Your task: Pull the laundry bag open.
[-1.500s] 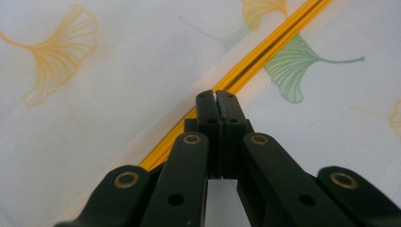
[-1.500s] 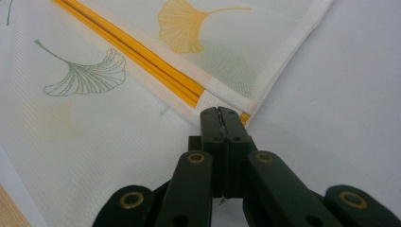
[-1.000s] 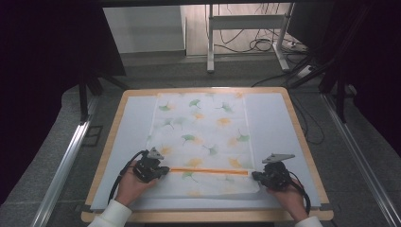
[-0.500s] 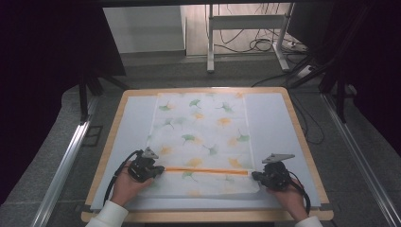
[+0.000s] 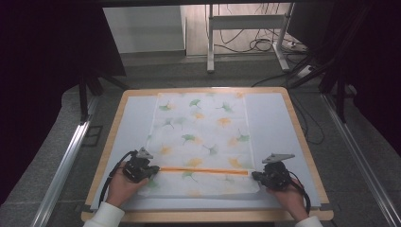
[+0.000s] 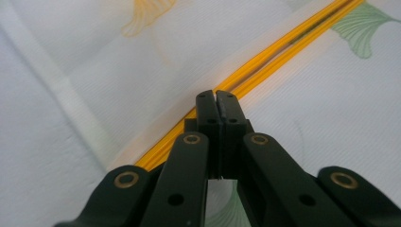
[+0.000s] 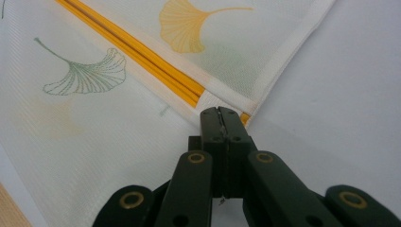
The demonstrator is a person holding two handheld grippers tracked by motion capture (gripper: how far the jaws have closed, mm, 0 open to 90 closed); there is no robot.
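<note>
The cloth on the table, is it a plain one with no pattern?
No, the cloth is white and printed all over with green and orange fan-shaped leaves, and has an orange stripe.

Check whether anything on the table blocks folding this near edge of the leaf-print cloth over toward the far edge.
Nothing visible does. Both the left gripper and the right gripper are shut at the ends of the orange strip, and the leaf-print cloth lies flat and bare up to its far edge on the table.

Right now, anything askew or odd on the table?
Nothing stands out. The leaf-print cloth lies flat and roughly square on the table, its near part folded over along the orange stripe. The left gripper and right gripper sit shut at the stripe's ends.
</note>
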